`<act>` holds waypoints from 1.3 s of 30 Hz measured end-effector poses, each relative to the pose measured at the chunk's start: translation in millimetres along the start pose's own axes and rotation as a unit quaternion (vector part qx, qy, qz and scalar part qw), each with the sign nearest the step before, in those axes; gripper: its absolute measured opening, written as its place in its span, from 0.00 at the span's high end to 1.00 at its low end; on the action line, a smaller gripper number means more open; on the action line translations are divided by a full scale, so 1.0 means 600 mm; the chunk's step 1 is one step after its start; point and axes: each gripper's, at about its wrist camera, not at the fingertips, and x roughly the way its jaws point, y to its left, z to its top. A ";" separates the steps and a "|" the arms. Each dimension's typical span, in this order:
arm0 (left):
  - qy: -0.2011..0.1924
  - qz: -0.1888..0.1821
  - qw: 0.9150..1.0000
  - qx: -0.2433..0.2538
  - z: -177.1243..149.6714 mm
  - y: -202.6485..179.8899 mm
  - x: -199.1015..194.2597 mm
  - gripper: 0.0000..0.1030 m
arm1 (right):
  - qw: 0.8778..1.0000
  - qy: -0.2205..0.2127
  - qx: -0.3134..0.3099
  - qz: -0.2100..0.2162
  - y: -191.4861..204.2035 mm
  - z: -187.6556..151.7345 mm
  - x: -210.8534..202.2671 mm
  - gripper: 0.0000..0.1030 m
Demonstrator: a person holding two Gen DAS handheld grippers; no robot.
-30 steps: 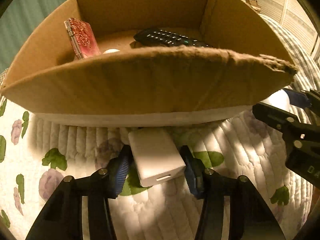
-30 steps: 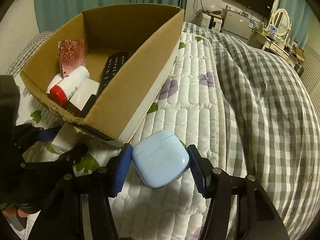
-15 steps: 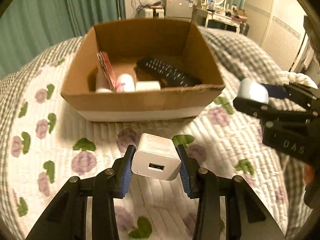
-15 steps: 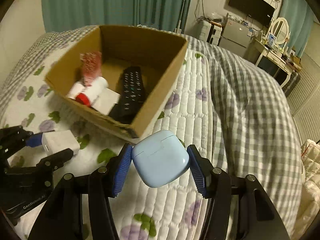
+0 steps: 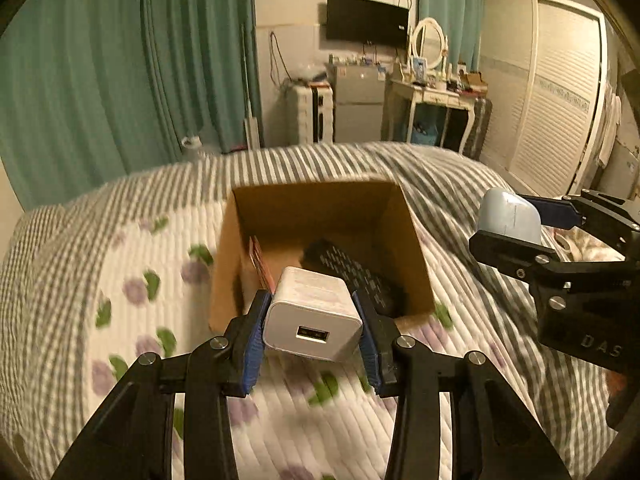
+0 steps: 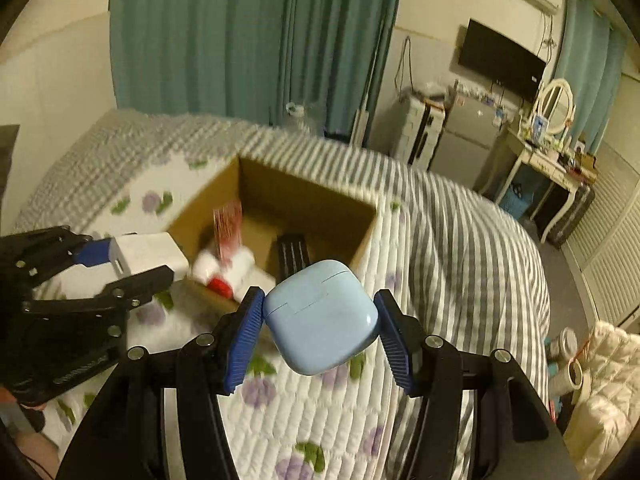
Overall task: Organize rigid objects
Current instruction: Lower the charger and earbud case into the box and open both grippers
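My left gripper is shut on a white USB charger and holds it in the air before an open cardboard box on the bed. My right gripper is shut on a light blue earbud case, also raised above the quilt near the box. The box holds a black remote, a red patterned case and a white tube with a red cap. The left gripper with the charger shows in the right wrist view, and the earbud case in the left wrist view.
The bed has a flowered white quilt and a grey checked blanket. Teal curtains, a small fridge, a dressing table with a mirror and a louvred wardrobe stand beyond the bed.
Both grippers have risen and pulled back from the bed with their objects held. The box now looks smaller and farther below, and the room beyond has come into view.
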 end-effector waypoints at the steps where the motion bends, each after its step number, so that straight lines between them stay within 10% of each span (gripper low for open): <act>1: -0.008 0.002 1.000 -0.002 0.014 0.008 0.007 0.60 | 1.000 -0.007 0.000 0.003 0.000 0.012 0.000 0.45; 24: 0.032 -0.021 0.999 0.017 0.031 0.008 0.235 0.59 | 0.999 0.000 0.037 0.023 -0.054 0.066 0.219 0.45; 39: 0.001 0.002 1.000 -0.008 0.055 0.065 0.137 0.46 | 0.999 0.017 0.029 0.024 -0.029 0.077 0.220 0.45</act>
